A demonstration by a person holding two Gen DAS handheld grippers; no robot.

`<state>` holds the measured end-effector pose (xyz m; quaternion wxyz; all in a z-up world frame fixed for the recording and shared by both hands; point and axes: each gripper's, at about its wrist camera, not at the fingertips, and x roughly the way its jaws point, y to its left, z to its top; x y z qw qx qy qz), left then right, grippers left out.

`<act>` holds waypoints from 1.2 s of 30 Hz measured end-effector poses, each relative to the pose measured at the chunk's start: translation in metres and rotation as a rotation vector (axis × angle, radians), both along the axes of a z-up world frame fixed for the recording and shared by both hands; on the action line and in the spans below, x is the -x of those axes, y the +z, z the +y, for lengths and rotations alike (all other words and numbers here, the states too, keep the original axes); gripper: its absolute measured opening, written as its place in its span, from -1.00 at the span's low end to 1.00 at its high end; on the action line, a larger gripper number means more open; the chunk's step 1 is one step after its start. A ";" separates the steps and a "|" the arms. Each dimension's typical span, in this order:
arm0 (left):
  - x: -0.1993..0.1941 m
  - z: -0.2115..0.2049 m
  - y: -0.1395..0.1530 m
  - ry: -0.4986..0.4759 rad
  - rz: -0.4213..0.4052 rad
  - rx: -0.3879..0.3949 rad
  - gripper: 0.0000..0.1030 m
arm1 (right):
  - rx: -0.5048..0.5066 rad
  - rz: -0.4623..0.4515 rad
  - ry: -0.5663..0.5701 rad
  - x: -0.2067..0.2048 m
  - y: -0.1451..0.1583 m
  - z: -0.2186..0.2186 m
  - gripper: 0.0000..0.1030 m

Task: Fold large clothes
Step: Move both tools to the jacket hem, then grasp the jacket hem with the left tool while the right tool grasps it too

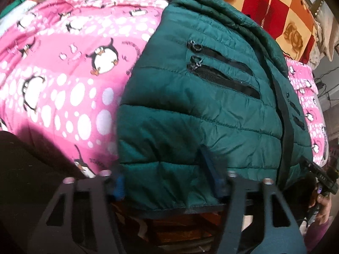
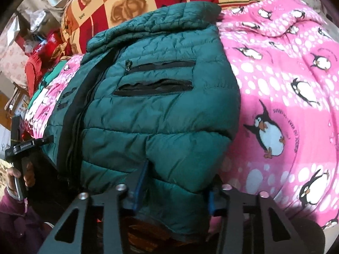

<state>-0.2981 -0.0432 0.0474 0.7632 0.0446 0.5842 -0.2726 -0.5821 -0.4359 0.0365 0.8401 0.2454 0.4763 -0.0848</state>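
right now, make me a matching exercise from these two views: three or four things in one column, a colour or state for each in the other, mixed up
Things:
1. puffer jacket
2. penguin blanket
3. rose-print cover
4. left gripper

Colours or states:
A. pink with white dots
B. closed on the jacket's hem
C. dark green, quilted
D. red, orange and cream squares

Pairs: 1-C, 2-A, 3-D, 4-B

One green jacket point(image 1: 201, 110), two blankets point(image 1: 63, 74).
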 end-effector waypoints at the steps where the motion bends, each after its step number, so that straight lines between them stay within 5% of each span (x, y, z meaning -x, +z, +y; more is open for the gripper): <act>1: 0.001 -0.001 0.003 0.000 -0.017 -0.009 -0.23 | 0.007 -0.007 0.001 0.001 0.002 0.000 -0.33; 6: 0.001 0.002 0.022 0.005 -0.064 0.007 -0.70 | 0.031 -0.046 -0.001 -0.001 0.016 -0.003 -0.51; 21: -0.035 -0.003 0.099 0.067 -0.245 0.151 -0.74 | 0.141 -0.249 -0.064 -0.024 0.095 -0.022 -0.54; 36: -0.065 -0.033 0.117 0.081 -0.307 0.129 -0.74 | 0.175 -0.293 -0.119 -0.051 0.111 -0.045 -0.54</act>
